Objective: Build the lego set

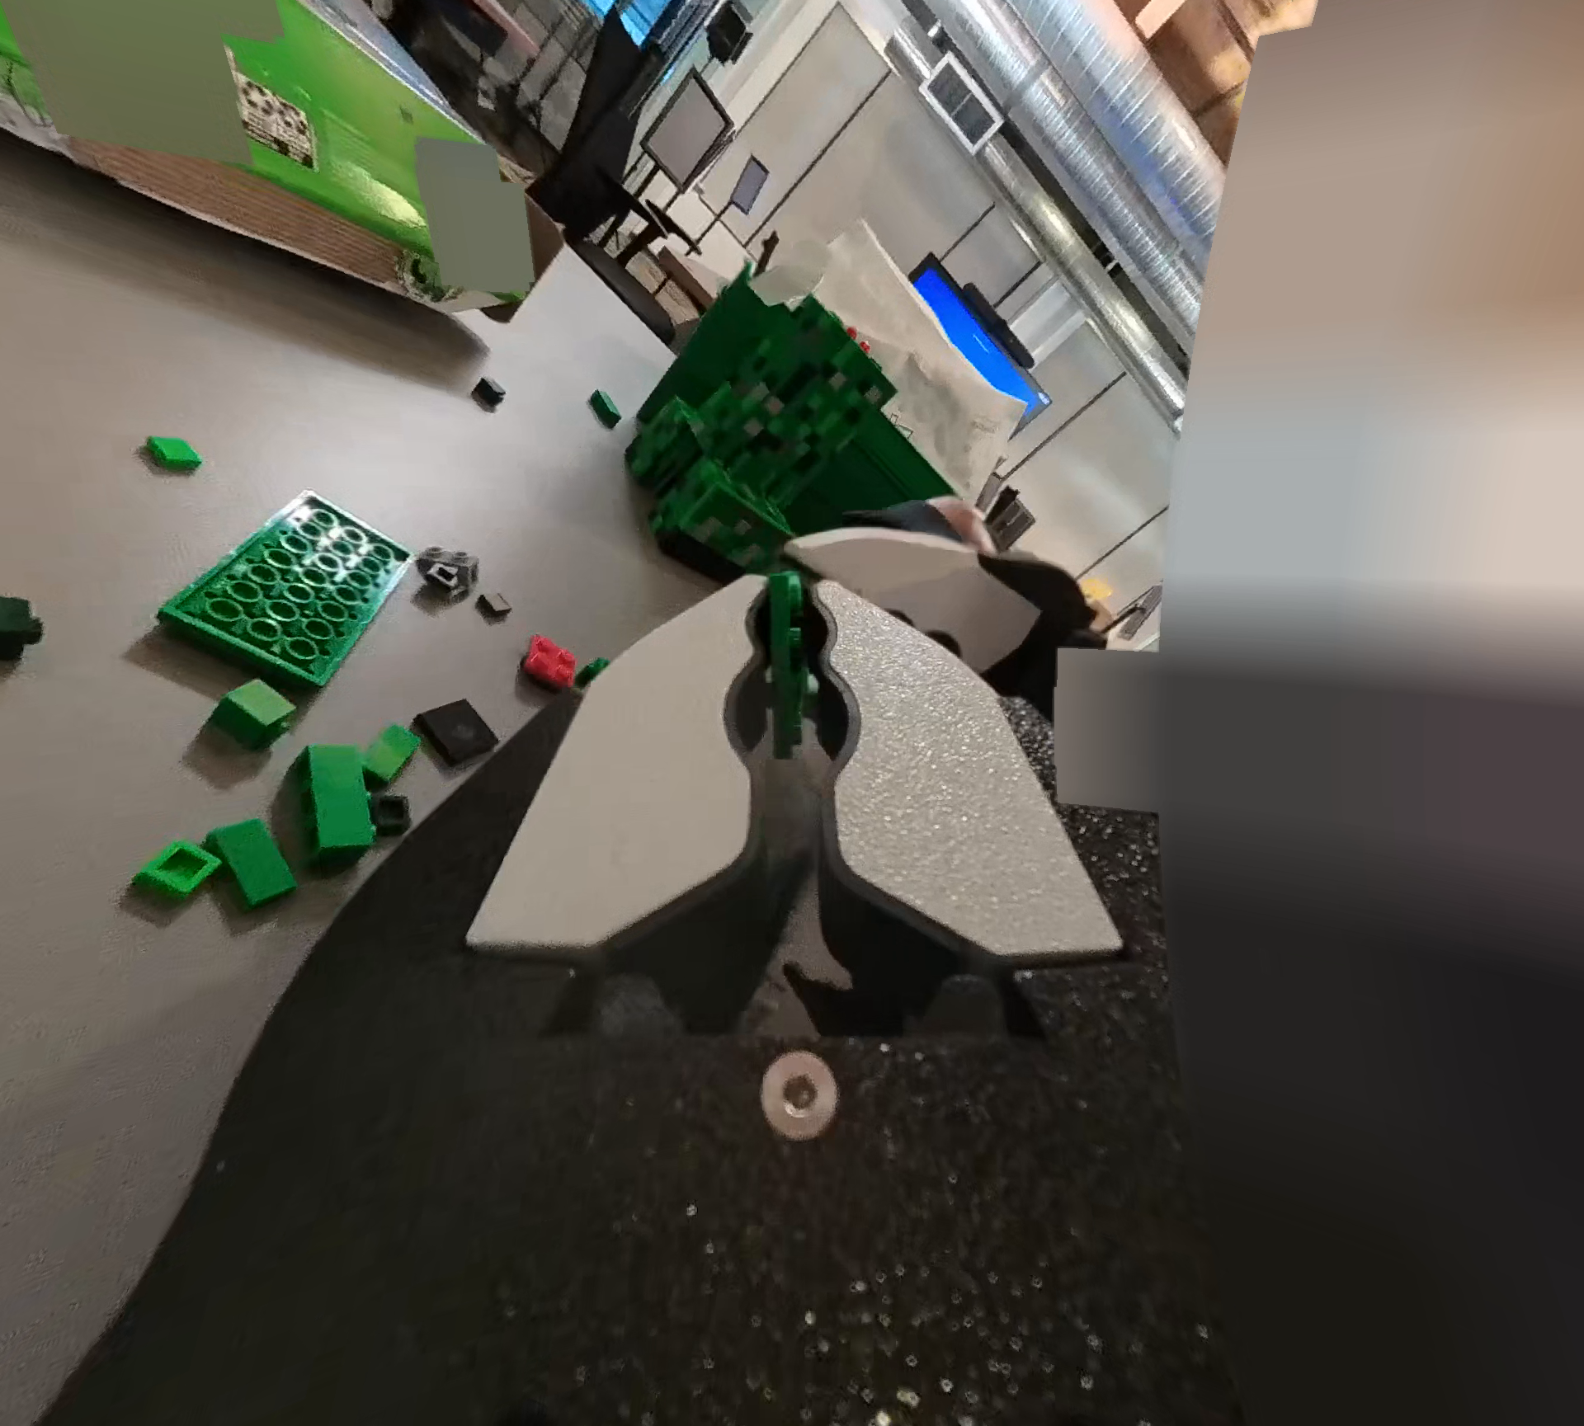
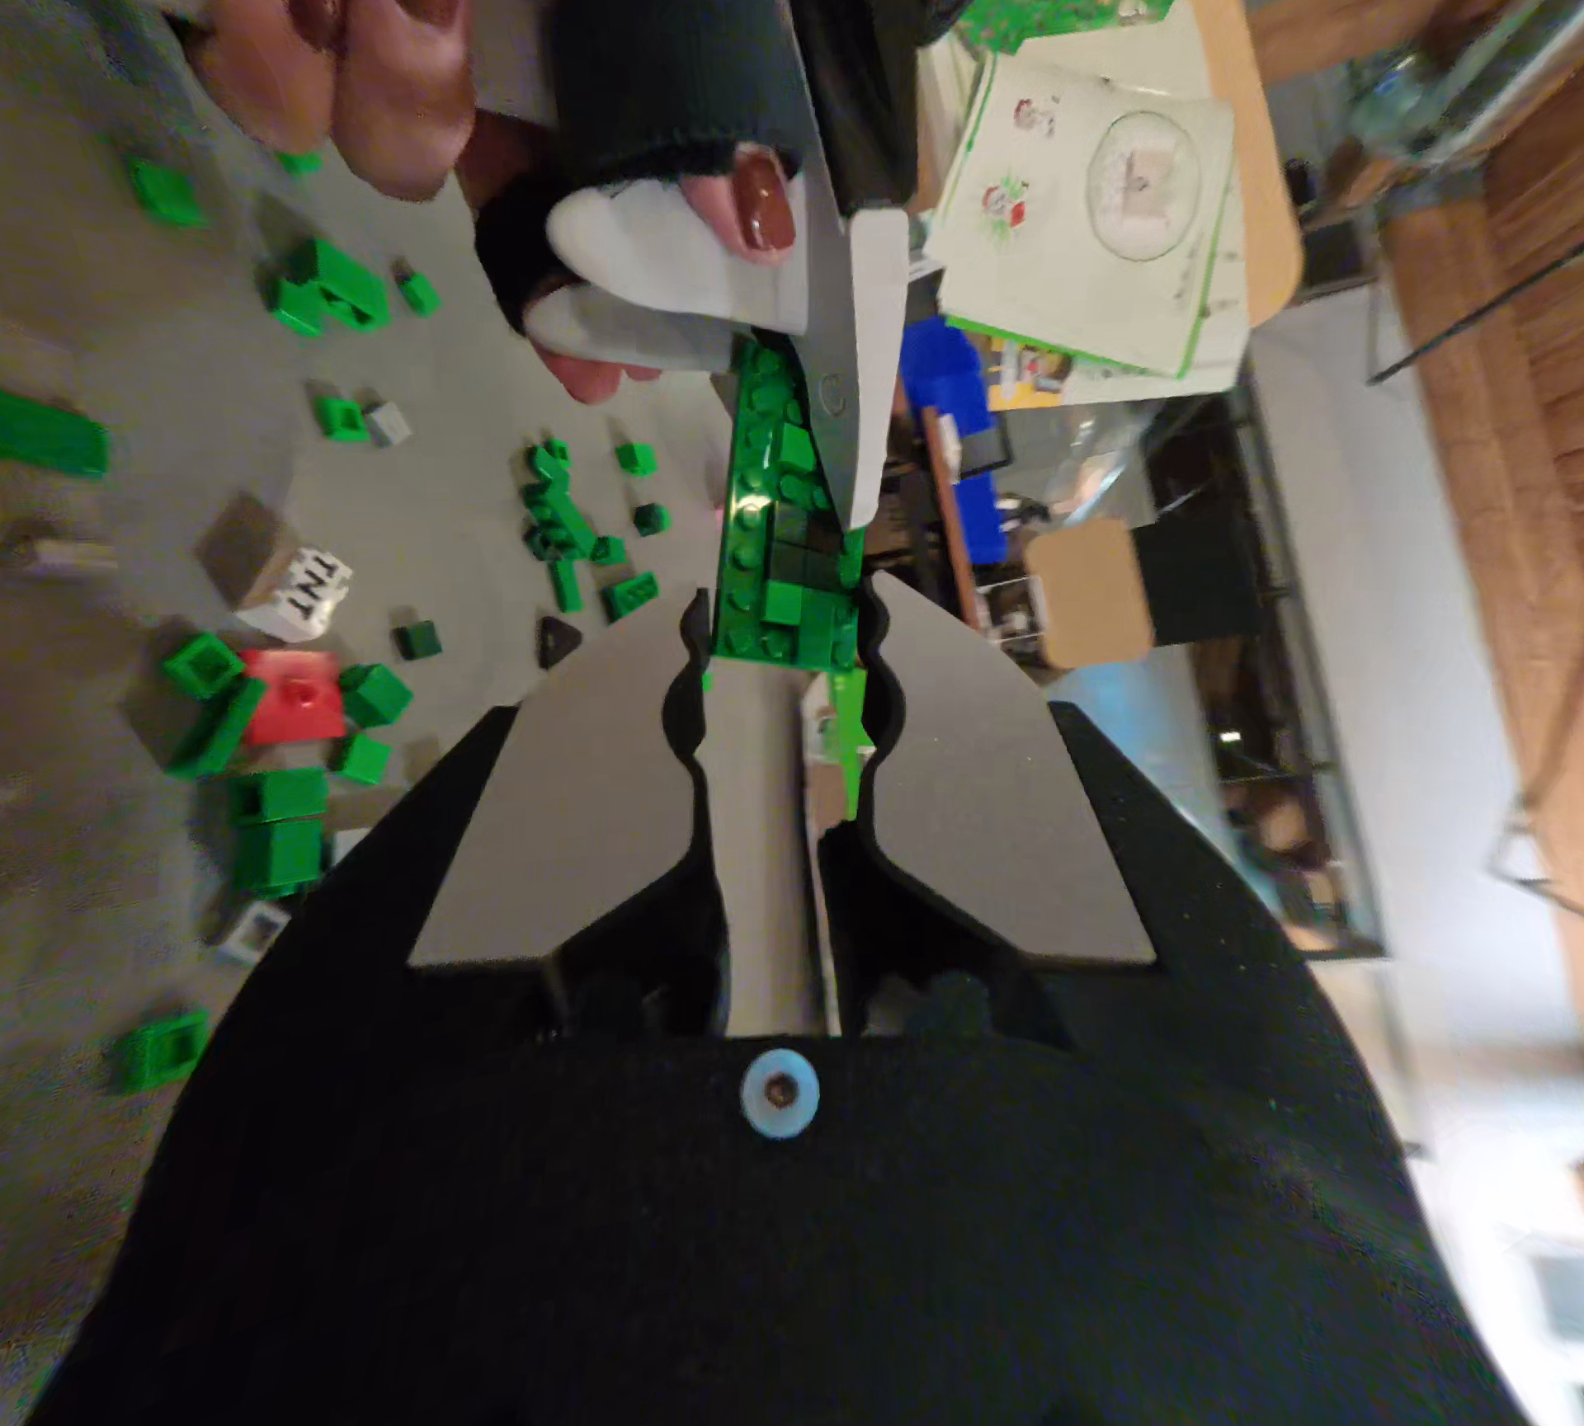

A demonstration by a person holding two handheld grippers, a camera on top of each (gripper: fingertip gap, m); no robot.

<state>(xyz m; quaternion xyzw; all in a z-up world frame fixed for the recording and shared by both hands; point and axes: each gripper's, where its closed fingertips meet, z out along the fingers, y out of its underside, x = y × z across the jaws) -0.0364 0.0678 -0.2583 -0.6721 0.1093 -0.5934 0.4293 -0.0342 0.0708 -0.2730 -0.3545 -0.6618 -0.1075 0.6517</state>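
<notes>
My left gripper (image 1: 789,605) is shut on a green plate assembly (image 1: 787,665), which shows edge-on between its grey fingers. In the right wrist view the same plate (image 2: 771,528) carries light and dark green bricks on its studded face. My right gripper (image 2: 784,614) is shut on the plate's near end across its width. The left gripper's fingers (image 2: 848,391) clamp the far end, held by a person's hand (image 2: 403,14) with a black strap. The plate is held up off the table. A right finger (image 1: 900,571) shows just behind the plate in the left wrist view.
A tall green built model (image 1: 771,434) stands on the grey table (image 1: 214,357). An upturned green baseplate (image 1: 283,588), a red brick (image 1: 549,661) and several loose green bricks lie around it. A green box (image 1: 343,125) stands behind. Instruction booklets (image 2: 1089,219), a white block (image 2: 296,592) and a red piece (image 2: 291,695) also show. My left and right fingertips are right by each other.
</notes>
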